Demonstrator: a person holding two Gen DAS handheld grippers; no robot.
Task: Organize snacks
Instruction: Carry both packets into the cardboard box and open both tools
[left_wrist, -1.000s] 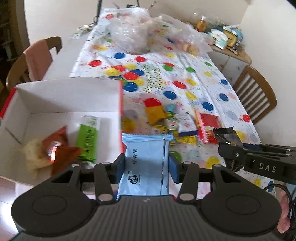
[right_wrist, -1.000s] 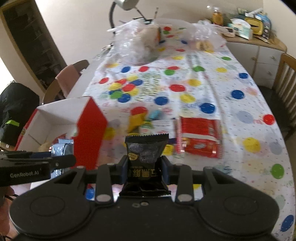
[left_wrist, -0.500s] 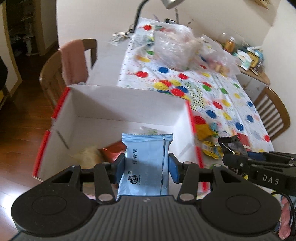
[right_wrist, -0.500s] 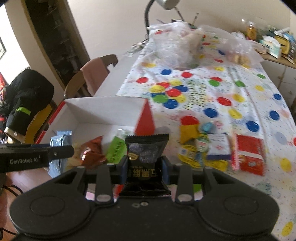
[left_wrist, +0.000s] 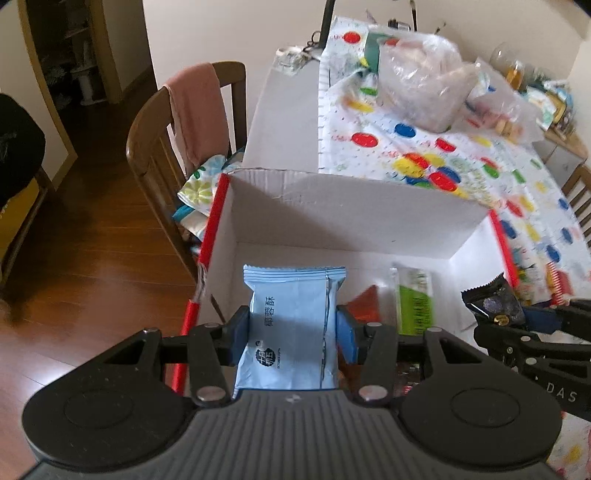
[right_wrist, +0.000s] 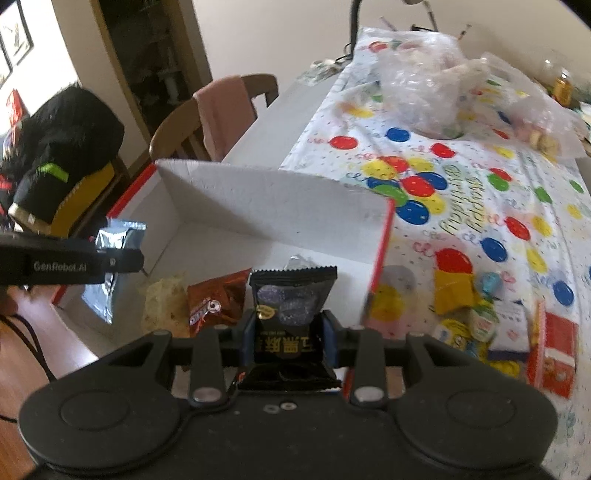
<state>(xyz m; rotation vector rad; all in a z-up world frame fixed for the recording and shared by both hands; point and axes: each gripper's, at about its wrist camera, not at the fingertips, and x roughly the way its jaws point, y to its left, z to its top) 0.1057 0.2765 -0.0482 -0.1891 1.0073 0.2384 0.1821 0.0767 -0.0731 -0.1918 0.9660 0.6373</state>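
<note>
snacks | left jaws grip blue packet (left_wrist: 293, 325) | right jaws grip black packet (right_wrist: 290, 317) | over box (left_wrist: 354, 206)

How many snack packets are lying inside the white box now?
3 that I can see: a green packet toward the right wall, a red-orange packet in the middle, and a pale crumpled one beside it. The fingers and held packets may hide more.

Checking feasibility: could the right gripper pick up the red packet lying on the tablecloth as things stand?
Probably not yet. The right gripper is already shut on a black packet and sits over the white box, away from the red packet, which otherwise lies uncovered.
</note>
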